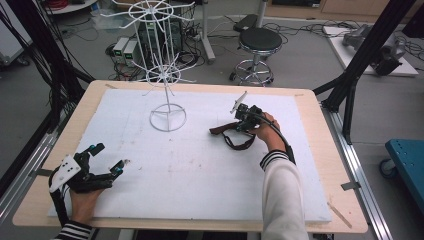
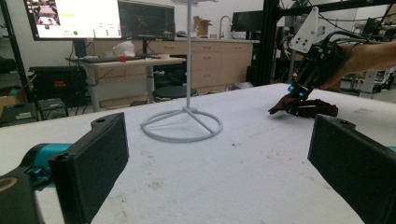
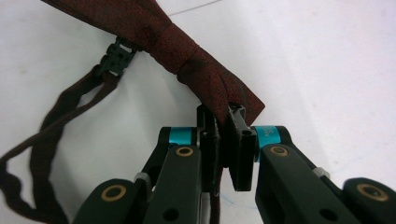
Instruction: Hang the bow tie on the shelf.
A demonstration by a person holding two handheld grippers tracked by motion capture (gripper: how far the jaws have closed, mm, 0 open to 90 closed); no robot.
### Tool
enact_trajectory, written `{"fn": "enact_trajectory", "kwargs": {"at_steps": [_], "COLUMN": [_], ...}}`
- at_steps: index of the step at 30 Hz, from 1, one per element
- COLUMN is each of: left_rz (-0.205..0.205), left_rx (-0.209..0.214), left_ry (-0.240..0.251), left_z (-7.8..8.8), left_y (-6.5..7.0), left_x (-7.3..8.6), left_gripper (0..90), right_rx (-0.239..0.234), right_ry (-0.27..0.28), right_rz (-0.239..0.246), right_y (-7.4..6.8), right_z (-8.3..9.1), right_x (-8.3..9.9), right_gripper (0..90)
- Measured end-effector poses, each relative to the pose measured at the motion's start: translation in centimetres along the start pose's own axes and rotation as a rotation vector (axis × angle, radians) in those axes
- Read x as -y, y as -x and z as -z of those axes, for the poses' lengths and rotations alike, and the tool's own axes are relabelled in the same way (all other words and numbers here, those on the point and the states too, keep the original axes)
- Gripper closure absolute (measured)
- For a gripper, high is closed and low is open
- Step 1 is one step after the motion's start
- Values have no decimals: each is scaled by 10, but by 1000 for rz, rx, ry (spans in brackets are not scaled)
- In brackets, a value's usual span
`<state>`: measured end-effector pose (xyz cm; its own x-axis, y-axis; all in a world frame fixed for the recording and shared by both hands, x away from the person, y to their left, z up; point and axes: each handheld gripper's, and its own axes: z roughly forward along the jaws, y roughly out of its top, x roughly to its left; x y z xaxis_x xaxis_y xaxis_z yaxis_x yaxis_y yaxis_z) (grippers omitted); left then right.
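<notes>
Dark red cloth is between the jaws of the right gripper [image 3: 223,135]: it is one wing of a bow tie [image 3: 187,51], and the two black pads are closed tightly on its edge. In the right gripper view, the knot of the bow tie lies just beyond the jaws, and a black plastic clasp [image 3: 114,58] sits beside it. From this clasp a thin dark strap [image 3: 44,140] runs down in a loose loop on the white surface.

In the high view, the bow tie [image 1: 222,128] lies on the white foam sheet [image 1: 200,175] that covers the wooden table [image 1: 320,165], on the right half, near the far edge of the sheet. The right gripper [image 1: 241,120] points down at it, and the strap [image 1: 240,145] curls toward the person.

A white wire display stand [image 1: 167,117] stands upright on the sheet, to the left of the bow tie and well apart from it. Its hooks carry nothing.

At the near left corner of the sheet, the left gripper [image 1: 107,157] rests low. Its jaws stand wide apart with nothing between them.

Behind the table, a black round stool [image 1: 259,40] stands on the floor.
</notes>
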<state>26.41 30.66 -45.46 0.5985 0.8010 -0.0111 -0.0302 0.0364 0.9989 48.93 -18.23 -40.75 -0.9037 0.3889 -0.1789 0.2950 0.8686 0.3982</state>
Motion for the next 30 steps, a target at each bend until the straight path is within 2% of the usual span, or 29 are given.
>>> {"fn": "enact_trajectory", "kwargs": {"at_steps": [7, 16, 17, 19, 25, 30], "left_rz": [1, 2, 2, 2, 4, 13], "left_rx": [-1, -1, 0, -1, 13, 25], "left_ry": [0, -1, -4, -5, -17, -27], "left_z": [0, 0, 0, 0, -2, -3], "left_y": [0, 0, 0, 0, -1, -2], "left_x": [0, 0, 0, 0, -1, -1], "left_gripper": [55, 55, 55, 55, 55, 55], "right_rx": [-14, -36, -43, -41, -40, -19], "right_ry": [16, 59, 87, 94, 172, 217], "right_rz": [-11, 3, -10, -8, -2, 3], "right_y": [-1, -8, -9, -10, -19, -27], "right_z": [5, 21, 28, 32, 62, 86], "right_x": [0, -2, -2, -2, -2, 0], "right_gripper": [851, 850, 850, 850, 851, 851]}}
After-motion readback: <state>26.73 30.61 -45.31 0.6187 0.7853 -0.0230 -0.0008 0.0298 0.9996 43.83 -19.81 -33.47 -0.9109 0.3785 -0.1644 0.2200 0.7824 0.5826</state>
